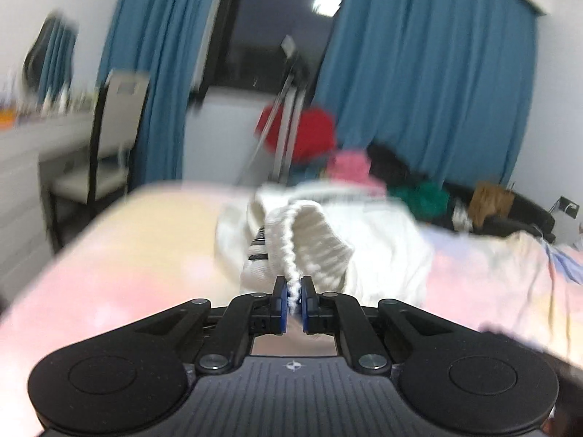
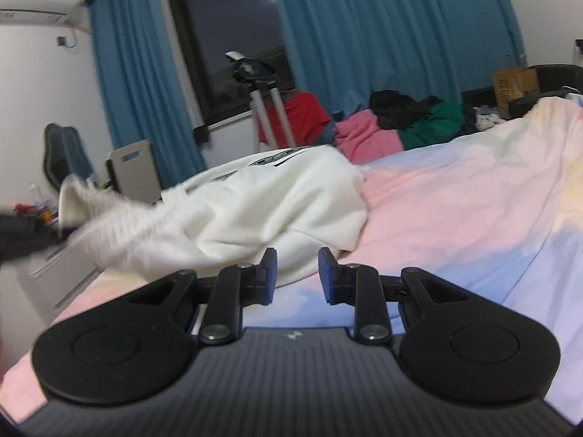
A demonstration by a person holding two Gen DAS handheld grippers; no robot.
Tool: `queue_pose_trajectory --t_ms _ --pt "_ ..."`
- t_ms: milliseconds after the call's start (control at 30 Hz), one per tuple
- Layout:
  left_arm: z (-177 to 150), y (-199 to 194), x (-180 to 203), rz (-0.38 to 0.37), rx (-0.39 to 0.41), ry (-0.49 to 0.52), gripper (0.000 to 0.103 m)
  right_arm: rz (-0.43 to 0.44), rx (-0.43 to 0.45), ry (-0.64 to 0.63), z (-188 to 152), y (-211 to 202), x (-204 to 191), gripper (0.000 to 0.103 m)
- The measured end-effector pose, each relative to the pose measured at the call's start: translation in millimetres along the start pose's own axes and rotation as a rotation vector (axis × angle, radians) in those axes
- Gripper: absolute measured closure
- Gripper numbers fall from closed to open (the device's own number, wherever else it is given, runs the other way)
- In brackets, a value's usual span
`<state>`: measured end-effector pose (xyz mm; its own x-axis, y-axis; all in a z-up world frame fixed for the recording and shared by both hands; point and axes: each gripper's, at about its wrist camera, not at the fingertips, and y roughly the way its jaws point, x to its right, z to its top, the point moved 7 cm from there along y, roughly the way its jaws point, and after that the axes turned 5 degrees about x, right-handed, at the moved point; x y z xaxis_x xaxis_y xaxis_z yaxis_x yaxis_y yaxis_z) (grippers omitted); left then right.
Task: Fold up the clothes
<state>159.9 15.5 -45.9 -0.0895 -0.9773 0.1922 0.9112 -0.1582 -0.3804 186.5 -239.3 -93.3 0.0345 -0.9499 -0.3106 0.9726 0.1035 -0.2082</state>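
A pastel bedspread (image 2: 455, 196) is spread across the bed; on it a white sweatshirt (image 2: 277, 200) is heaped — at eleven o'clock from the right gripper (image 2: 297, 273), whose jaws are parted and empty. Its ribbed hem (image 1: 313, 240) is pinched between the closed jaws of the left gripper (image 1: 294, 300).

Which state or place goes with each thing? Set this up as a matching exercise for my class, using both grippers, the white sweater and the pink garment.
Things:
1. left gripper
2. right gripper
3. white sweater
4. pink garment

Descriptions:
A. fingers apart, holding nothing
B. in the clothes pile at the far edge of the bed
C. fingers pinching a ribbed hem
D. crumpled on the pastel bedspread

Pairs: 1-C, 2-A, 3-D, 4-B
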Motion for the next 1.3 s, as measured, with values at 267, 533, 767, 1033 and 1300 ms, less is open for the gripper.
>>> queue_pose_trajectory --t_ms 267,533,767,1033,1300 --pt "-44 4 -39 0.063 -0.144 -0.219 0.092 0.067 -0.080 -0.078 -7 -11 -32 0.073" --pt "-40 12 -54 0.096 -0.152 -0.249 0.058 0.095 -0.143 -0.085 -25 -9 -64 0.050" --pt "-43 41 -82 0.098 -0.195 -0.330 0.059 0.118 -0.168 -0.280 10 59 -121 0.046" --pt "-61 69 -110 0.085 -0.222 -0.463 0.054 0.215 -0.380 -0.393 6 184 -191 0.046" --pt "-65 76 -113 0.074 -0.211 -0.495 0.051 0.087 -0.392 -0.749 -32 244 -227 0.046"
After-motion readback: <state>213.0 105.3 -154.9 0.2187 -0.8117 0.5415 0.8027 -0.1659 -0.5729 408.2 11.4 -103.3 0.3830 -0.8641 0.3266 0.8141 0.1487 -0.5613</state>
